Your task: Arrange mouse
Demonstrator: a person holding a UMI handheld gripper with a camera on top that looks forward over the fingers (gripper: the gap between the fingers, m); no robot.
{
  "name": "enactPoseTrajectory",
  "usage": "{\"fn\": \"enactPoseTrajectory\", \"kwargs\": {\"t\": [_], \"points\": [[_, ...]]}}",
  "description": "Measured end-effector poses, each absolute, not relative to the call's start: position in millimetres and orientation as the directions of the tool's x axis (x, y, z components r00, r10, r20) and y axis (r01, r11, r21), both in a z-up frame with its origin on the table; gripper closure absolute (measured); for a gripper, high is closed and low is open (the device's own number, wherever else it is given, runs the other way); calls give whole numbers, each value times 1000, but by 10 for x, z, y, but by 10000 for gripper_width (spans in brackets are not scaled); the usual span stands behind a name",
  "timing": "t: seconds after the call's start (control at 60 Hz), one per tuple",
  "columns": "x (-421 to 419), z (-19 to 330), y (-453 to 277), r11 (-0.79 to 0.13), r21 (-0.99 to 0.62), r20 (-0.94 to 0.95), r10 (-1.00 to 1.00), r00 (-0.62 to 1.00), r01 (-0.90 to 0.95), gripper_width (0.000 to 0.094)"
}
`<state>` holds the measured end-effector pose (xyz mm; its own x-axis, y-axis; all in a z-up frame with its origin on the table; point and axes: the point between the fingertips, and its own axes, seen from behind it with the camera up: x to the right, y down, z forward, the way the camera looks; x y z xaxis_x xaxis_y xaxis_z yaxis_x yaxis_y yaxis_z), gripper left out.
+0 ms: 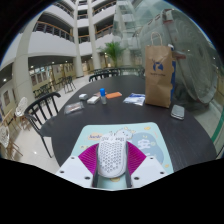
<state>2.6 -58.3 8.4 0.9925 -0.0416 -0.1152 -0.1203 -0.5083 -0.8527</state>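
The jaws of the gripper [112,172] were closed on the white perforated mouse [111,156] — probably to set it squarely on the pale printed mouse mat [150,133] on the dark round desk [95,115].

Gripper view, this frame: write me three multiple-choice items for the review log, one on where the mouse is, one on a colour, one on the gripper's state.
1. Where is the white mouse?
A. Between the fingers, on the mouse pad
B. Beside the paper bag
C. On a chair

2. What colour is the paper bag standing on the table beyond the mouse?
A. Brown
B. Green
C. Black

3. How does the hand-held gripper stand?
A. Clear of the mouse, far above it
B. Its fingers close on both sides of the mouse
C. Holding the bag

Answers:
1 A: the white mouse sits between the pink pads over the mouse pad.
2 A: the paper bag is brown.
3 B: the hand-held gripper has a pad against each side of the mouse.
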Motion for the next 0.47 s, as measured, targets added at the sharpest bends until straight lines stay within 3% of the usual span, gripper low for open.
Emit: {"fn": "enactPoseTrajectory", "kwargs": {"t": [0.05, 0.167, 0.2, 0.233, 0.25, 0.283, 0.467], "points": [[30, -102, -624, -550, -827, -112, -45, 993, -118, 528], [46, -117, -637, -554, -829, -95, 3, 996, -77, 397], [33, -95, -687, -563, -824, -93, 17, 995, -68, 300], [58, -81, -755, -574, -816, -94, 18, 995, -67, 111], [67, -70, -793, -577, -814, -93, 16, 996, -67, 63], [90, -36, -868, -578, -814, -86, 19, 996, -59, 100], [317, 158, -1459, -567, -824, -33, 20, 999, -15, 86]]}}
